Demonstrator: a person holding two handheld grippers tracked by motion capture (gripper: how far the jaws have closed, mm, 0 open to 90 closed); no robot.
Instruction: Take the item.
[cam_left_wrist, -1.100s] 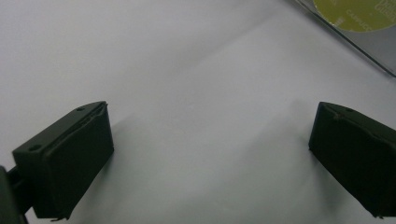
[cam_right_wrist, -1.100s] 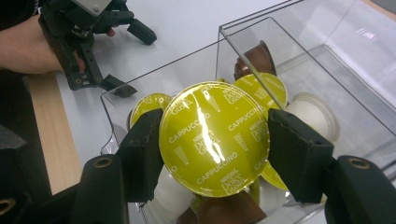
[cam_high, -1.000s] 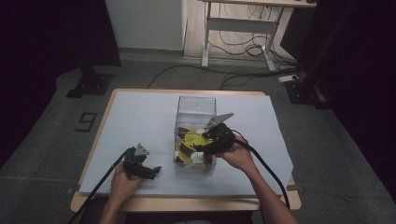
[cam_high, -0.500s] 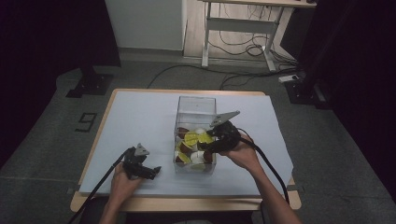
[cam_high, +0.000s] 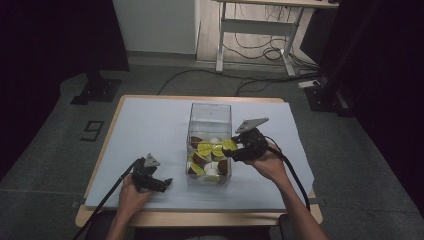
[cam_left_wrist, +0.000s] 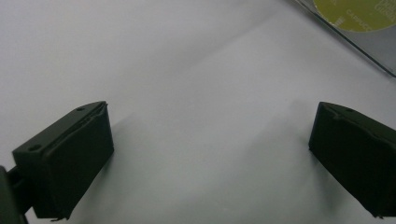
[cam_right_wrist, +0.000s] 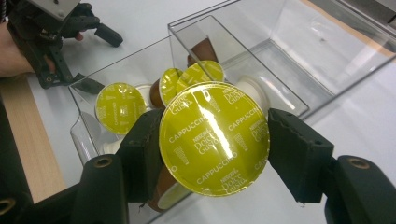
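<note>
A clear plastic box (cam_high: 210, 106) stands in the middle of the table with several coffee capsules (cam_high: 205, 149) in it, some with yellow-green lids, some brown or white. My right gripper (cam_high: 228, 149) hangs at the box's right wall, shut on a capsule with a yellow-green lid (cam_right_wrist: 214, 138), one pad on each side of it. The other capsules (cam_right_wrist: 119, 107) lie in the box (cam_right_wrist: 243, 51) below it. My left gripper (cam_high: 166, 183) rests on the table left of the box, jaws wide open with nothing between them (cam_left_wrist: 210, 154).
White paper (cam_high: 150, 125) covers the wooden table; its front edge (cam_high: 200, 219) runs close to both hands. The box wall (cam_left_wrist: 369, 51) and a yellow lid (cam_left_wrist: 359, 11) lie just past the left gripper. Cables trail from both grippers off the table's near side.
My right gripper has carried the yellow-lidded capsule a little to the right and up, from over the box's middle to its right wall. The left gripper has stayed put.
</note>
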